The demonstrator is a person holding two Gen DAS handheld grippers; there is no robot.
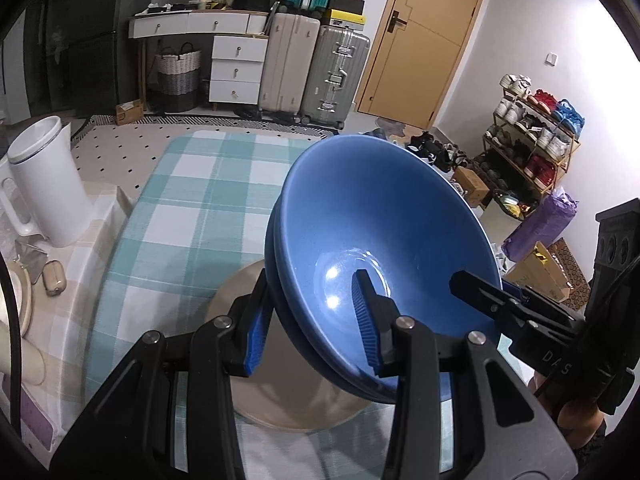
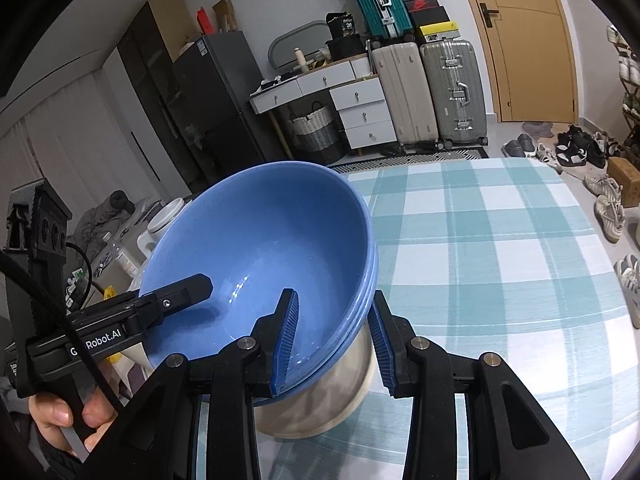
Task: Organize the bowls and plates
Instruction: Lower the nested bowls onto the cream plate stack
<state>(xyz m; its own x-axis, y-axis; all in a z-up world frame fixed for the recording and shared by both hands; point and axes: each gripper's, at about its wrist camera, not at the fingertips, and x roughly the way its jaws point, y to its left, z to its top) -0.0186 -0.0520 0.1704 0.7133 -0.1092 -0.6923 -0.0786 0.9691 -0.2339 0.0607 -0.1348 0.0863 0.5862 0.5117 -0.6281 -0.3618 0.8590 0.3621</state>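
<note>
Stacked blue bowls (image 1: pixel 384 216) are held tilted above a beige plate (image 1: pixel 280 400) on the checked tablecloth. My left gripper (image 1: pixel 312 328) straddles the near rim of the stack, one pad inside and one outside, with a gap to the outer pad. My right gripper (image 2: pixel 332 344) straddles the opposite rim of the same blue bowls (image 2: pixel 260 248), pads close on both sides; the beige plate (image 2: pixel 320 400) lies beneath. Each gripper shows in the other's view, the right one (image 1: pixel 480 296) and the left one (image 2: pixel 176 296) both reaching into the bowl.
A white kettle (image 1: pixel 44 184) stands at the table's left edge with small items beside it. The teal checked tablecloth (image 2: pixel 500 260) stretches ahead. Suitcases (image 1: pixel 316 68), drawers, a door and a shoe rack (image 1: pixel 532 140) stand beyond the table.
</note>
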